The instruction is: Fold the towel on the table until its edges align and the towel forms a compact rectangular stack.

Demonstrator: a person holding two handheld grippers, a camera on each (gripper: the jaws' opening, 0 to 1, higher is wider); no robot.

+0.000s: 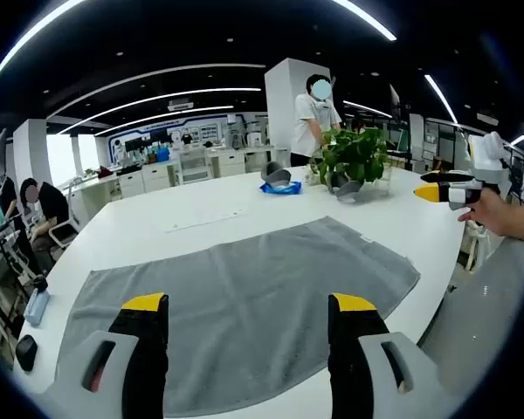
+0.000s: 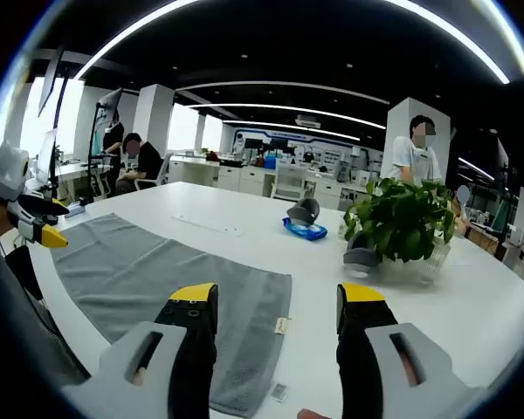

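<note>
The big white surface [image 1: 244, 205] held a gray towel [image 1: 244, 288] lying flat and spread out. The left claw [image 1: 249, 323] hung over its near edge, jaws wide apart. The right claw [image 2: 278, 314] hung over one towel corner, also spread wide, pinching nothing.

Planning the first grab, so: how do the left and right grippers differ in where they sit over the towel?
The left gripper hangs over the grey towel with both fingers above cloth; the right gripper straddles the towel's end, one finger over cloth, the other over bare white table. Both are open, empty, with yellow-tipped black fingers.
</note>
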